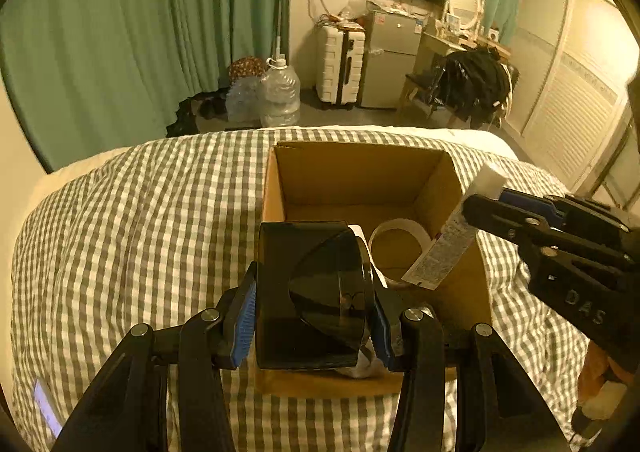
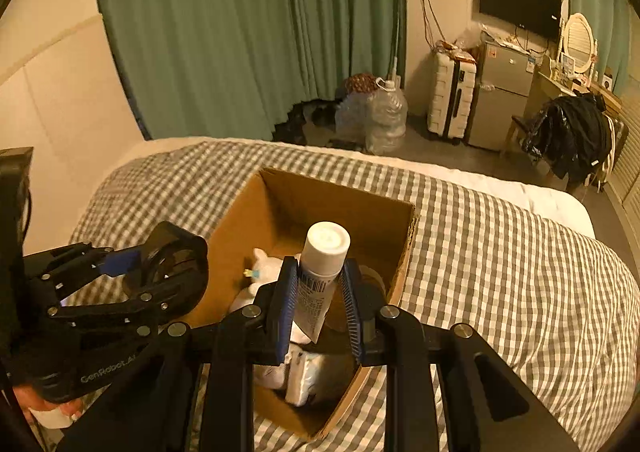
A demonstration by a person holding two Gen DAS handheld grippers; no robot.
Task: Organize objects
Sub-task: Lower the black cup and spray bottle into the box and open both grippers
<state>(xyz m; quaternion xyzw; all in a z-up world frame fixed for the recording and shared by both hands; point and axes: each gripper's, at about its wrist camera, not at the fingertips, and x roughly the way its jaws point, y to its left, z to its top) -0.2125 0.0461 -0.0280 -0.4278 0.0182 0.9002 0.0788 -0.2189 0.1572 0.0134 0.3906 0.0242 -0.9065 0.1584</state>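
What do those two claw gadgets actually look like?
Both the left gripper and the right gripper are black linkage frames with silver pivot bolts and ribbed blue pads. White lettering marks their sides. No cables or sleeves show.

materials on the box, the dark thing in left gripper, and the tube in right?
Box: corrugated cardboard, matte brown, raw cut edges.
Dark case in the left gripper: likely smoked translucent plastic; glossy, with a curved panel showing through.
Tube in the right gripper: probably soft plastic with printed text and barcode; white, seemingly rigid cap.
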